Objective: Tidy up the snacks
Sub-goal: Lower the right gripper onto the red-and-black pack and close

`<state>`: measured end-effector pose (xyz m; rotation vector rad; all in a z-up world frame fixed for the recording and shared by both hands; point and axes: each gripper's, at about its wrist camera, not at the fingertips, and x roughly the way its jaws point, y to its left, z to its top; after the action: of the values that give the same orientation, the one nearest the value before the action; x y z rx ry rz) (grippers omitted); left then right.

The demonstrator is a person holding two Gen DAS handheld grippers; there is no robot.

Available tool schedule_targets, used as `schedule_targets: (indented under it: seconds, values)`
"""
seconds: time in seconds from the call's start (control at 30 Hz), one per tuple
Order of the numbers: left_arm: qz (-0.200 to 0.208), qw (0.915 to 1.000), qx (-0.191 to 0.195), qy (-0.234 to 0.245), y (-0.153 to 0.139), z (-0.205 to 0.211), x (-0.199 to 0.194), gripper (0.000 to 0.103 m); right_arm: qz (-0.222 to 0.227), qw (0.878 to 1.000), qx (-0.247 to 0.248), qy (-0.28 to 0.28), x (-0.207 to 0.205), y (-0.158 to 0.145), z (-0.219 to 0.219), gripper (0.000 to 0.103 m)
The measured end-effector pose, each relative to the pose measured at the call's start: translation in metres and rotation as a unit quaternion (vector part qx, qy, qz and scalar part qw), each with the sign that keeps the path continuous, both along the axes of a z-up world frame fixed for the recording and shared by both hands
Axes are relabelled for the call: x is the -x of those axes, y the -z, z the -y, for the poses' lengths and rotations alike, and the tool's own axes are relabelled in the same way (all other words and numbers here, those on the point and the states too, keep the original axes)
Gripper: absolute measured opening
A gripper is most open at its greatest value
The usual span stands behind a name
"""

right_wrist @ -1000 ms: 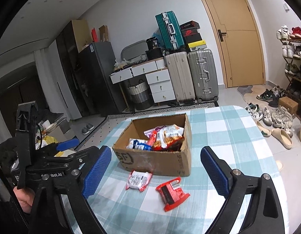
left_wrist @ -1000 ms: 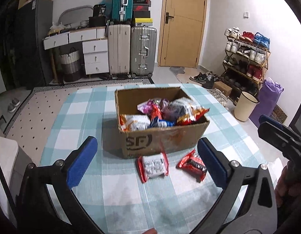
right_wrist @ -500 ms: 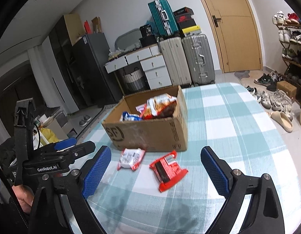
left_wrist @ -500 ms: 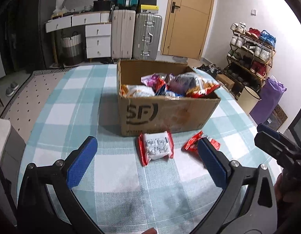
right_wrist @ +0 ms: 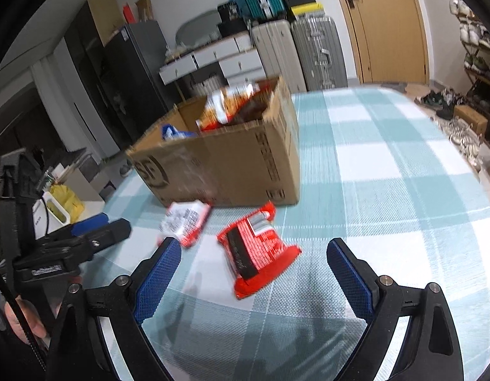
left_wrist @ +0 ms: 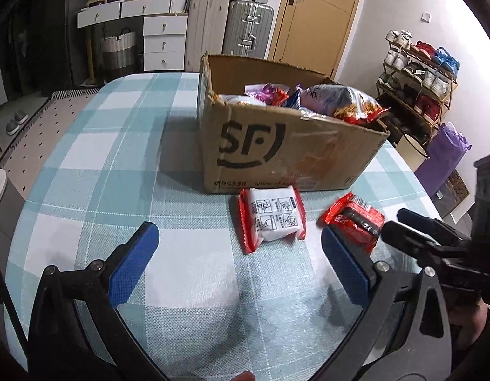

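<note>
Left gripper [left_wrist: 235,255]: jaws standing wide apart, nothing between the blue pads, hovering above the checked tablecloth [left_wrist: 95,165] short of the loose packets. Right gripper [right_wrist: 253,268]: jaws likewise spread wide and gripping nothing, with the red packet lying just ahead of the gap.

White-and-red snack packet [left_wrist: 272,219]: lying flat on the cloth, its far edge touching or nearly touching the front wall of the box. It is sitting ahead of the left gripper, toward that gripper's right pad.

Red snack packet [right_wrist: 257,247]: lying flat and skewed, just beside the white one and a little nearer the table edge, roughly in line with the right gripper.

Cardboard box [left_wrist: 286,149]: open-topped, marked SF, standing behind both packets and already holding a heap of bagged snacks [left_wrist: 340,101].

Step in hand, as judged: each gripper is closing in on one loose packet for transfer into the box. To do it well, the person is best off lowering each gripper until the pads straddle a packet's short width, tilting one pad under a crimped edge, since flat foil is slippery and thin. The two grippers are working close together, so keeping them apart is mattering. Squeezing gently is avoiding crushed contents.
</note>
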<state>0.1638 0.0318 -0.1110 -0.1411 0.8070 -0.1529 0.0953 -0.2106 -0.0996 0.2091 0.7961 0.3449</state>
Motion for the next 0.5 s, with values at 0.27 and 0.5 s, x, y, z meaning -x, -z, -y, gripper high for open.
schedule_targets:
  seconds: [0.27,0.5]
  values:
    - [-0.013,0.9999,0.005,0.001,0.015,-0.008,-0.01,0.102,-0.04,0.999,0.01,-0.012,-0.027,0.024,-0.011,0.095]
    - [-0.019,0.9998,0.009,-0.004,0.021,-0.013,-0.014,0.102,-0.05,0.998,0.045,-0.021,-0.039,0.029,-0.024,0.087]
